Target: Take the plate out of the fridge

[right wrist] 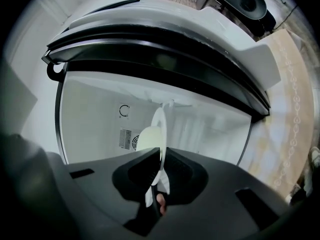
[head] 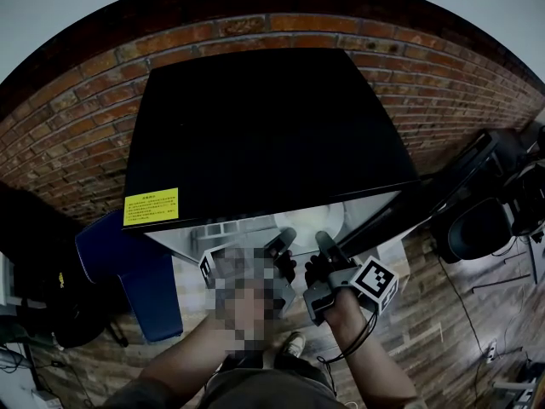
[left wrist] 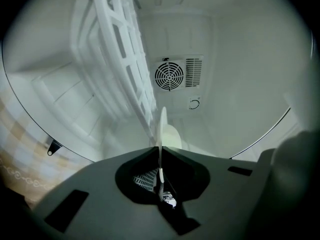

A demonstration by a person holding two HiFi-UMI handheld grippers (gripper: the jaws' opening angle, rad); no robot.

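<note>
At lower centre, the left gripper (left wrist: 160, 153) and right gripper (right wrist: 161, 153) each pinch the thin rim of the round, smooth white plate (left wrist: 163, 126).

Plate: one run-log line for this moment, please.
left gripper: jaws shut on plate | right gripper: jaws shut on plate | plate: inside open fridge

This looks like an office or studio room: a small black fridge (head: 255, 135) stands against a bare brick wall (head: 68, 135) on a plank floor (head: 417, 331). An office chair (head: 477, 228) and loose cables (head: 461, 309) sit at the right.
</note>
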